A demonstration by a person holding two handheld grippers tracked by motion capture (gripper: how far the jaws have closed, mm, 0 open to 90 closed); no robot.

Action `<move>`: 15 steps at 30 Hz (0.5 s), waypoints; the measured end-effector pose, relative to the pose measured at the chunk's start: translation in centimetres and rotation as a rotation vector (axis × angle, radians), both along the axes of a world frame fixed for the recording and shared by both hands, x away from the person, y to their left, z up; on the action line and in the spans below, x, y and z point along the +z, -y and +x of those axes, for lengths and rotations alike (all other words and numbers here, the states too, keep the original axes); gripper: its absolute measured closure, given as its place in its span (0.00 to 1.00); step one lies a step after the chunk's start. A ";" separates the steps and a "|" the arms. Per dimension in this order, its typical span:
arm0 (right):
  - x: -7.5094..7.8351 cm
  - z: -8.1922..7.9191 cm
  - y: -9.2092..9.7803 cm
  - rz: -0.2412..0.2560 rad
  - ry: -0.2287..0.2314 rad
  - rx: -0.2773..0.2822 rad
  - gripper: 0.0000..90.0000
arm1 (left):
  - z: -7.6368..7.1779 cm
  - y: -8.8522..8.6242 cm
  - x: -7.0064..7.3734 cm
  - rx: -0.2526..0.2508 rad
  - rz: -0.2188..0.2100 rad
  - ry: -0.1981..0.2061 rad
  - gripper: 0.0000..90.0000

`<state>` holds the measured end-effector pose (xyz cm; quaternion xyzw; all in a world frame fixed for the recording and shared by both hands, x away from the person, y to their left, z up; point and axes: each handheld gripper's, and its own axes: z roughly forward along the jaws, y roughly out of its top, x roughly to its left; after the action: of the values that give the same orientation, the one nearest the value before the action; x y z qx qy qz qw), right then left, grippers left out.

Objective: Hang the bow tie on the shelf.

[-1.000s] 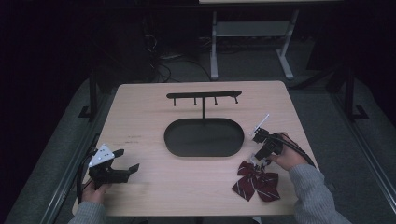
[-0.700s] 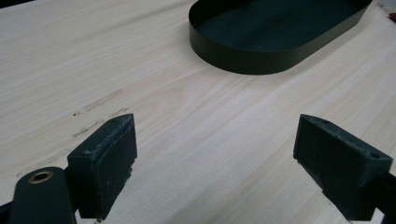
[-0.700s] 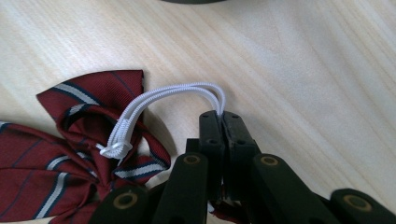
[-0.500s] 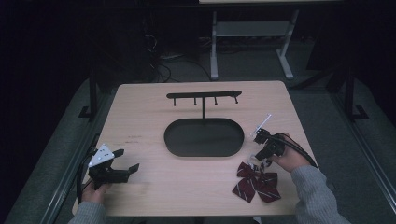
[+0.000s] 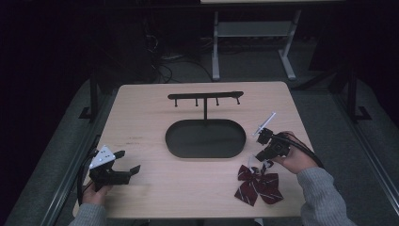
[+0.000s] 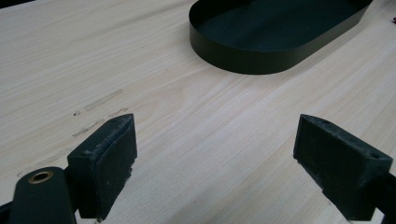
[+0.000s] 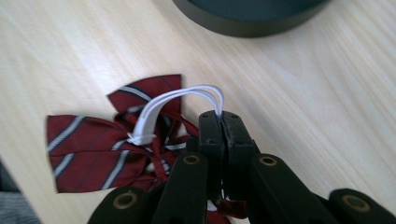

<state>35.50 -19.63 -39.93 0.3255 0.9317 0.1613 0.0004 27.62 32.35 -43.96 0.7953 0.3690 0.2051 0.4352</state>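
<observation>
Maroon striped bow tie (image 7: 107, 140) is lying on the wooden table (image 5: 141, 113), just in front-right of the black oval tray (image 5: 205, 138). Since a second ago the right gripper (image 7: 219, 122) is tipping lower toward the bow tie, jaws now clamping its white elastic loop (image 7: 177, 100), so lifting looks next. Behind the tray, the hook stand (image 5: 205, 97) is waiting, probably the target. Left gripper (image 6: 215, 154) is idling wide open, far left of the tray. Nothing is blocking the way.

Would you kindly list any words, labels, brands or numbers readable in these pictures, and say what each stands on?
None can be read: the striped bow tie, its white elastic loop, the black oval tray, the hook stand and the wooden table bear no visible lettering.
</observation>
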 end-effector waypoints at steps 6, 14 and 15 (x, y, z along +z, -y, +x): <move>1.4 -0.4 -0.6 0.009 0.013 0.043 0.97 | 0.0 0.0 0.0 0.000 0.000 0.001 0.14; 3.0 -0.8 -1.0 0.014 0.025 0.075 0.97 | 0.0 0.0 0.0 0.001 0.000 0.000 0.14; 3.2 -0.8 -1.0 0.014 0.025 0.078 0.97 | 0.0 0.0 0.0 0.000 0.000 0.000 0.14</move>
<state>34.69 -18.65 -36.74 0.2867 0.9425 0.1719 0.0035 27.61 32.31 -43.99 0.7951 0.3691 0.2051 0.4353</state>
